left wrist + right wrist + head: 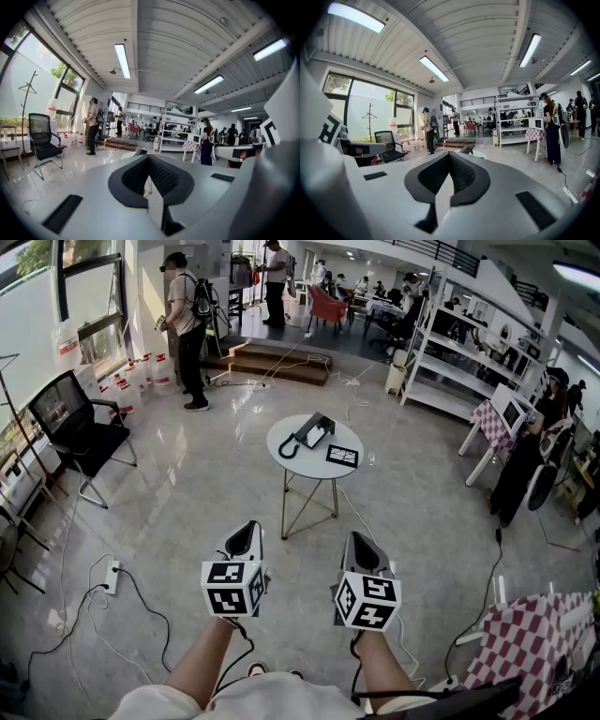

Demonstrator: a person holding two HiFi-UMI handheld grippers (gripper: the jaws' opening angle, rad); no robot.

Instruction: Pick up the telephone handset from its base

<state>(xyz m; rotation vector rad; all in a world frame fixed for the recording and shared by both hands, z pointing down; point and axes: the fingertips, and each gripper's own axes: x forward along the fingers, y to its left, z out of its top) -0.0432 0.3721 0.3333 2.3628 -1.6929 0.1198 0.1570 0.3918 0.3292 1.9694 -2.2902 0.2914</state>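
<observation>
Judging by its look, the telephone handset (pixel 296 439) is a light, rigid piece of dark moulded plastic. It is smooth enough to slip under a loose pinch and sturdy enough to take a firm one. The best hold is probably across the slim middle bar between its two thicker ends, where the jaws can span it and the weight balances. A cord likely ties it to the base (pixel 322 430), though the head view is too small to show it clearly, so the lift may meet a gentle tug.

The handset lies along the nine o'clock side of the grey, wedge-shaped base. Both sit on a small round white worktop (pixel 305 468) at twelve o'clock from the person, well apart from both grippers. A flat black-and-white card (pixel 342 456) lies at about four o'clock on the same worktop, apart from the phone. The top looks smooth and matte, carried on thin bent-wire legs over a glossy pale floor.

The left gripper (pixel 247 527) and right gripper (pixel 357 540) are held side by side, nearly level. In each gripper view the ribbed dark pads meet at the tips, so the left jaws (pixel 148 156) and right jaws (pixel 450 154) are closed and hold nothing. They must open before any grasp.
</observation>
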